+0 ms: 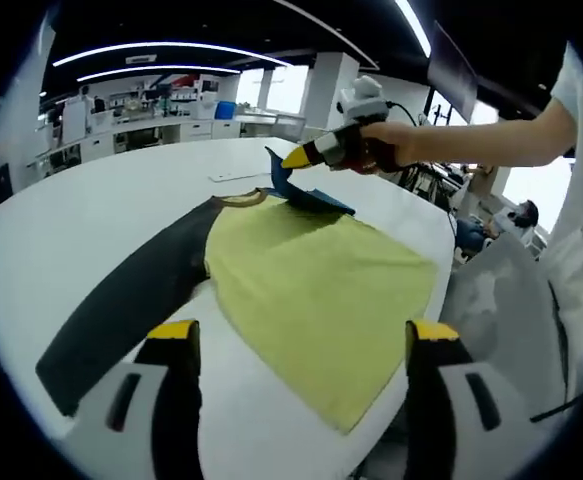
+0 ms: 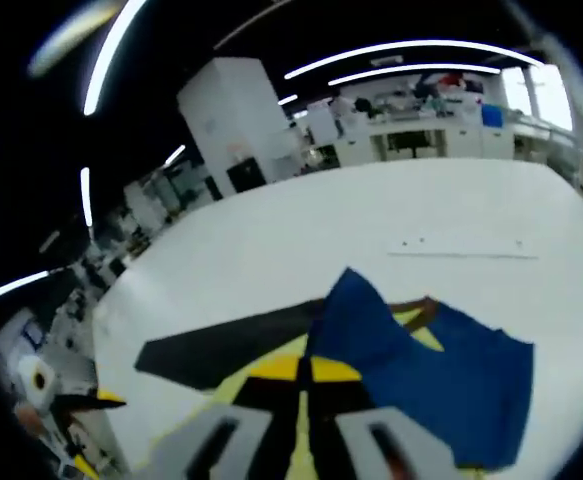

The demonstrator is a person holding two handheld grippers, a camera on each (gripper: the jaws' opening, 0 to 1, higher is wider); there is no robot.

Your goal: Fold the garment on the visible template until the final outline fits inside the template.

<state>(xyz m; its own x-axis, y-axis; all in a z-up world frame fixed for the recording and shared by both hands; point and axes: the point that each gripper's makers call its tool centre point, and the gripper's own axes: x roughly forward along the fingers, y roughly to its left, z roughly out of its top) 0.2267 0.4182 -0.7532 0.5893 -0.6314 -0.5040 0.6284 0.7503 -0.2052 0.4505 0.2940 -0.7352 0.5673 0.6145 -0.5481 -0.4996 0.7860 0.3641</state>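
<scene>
Lying flat on the white tabletop (image 1: 61,230), the garment (image 1: 316,285) spread its yellow-green body just ahead of the left tongs (image 1: 301,335), whose two yellow-tipped jaws stood wide apart with nothing between them. One dark sleeve (image 1: 131,300) stretched away from the body toward the left jaw and ended close beside it. A brown collar band (image 1: 241,199) showed at the far end of the body.

Beyond the collar, in the left gripper view, the right tongs (image 1: 289,160) were held by a person's hand (image 1: 386,145) and had lifted the blue sleeve (image 1: 306,195) off the body. In the right gripper view the jaws of the right tongs (image 2: 301,368) were pressed together on the blue sleeve (image 2: 421,375), which rose in a peak above the tips and draped down to one side. The dark sleeve (image 2: 231,350) lay across the tabletop (image 2: 371,220) past them.

A thin pale strip (image 2: 461,252) lay on the tabletop well beyond the garment. Benches and shelving (image 1: 151,110) stood in the background, and another gripper's yellow tip (image 2: 106,400) showed at the tabletop's edge.
</scene>
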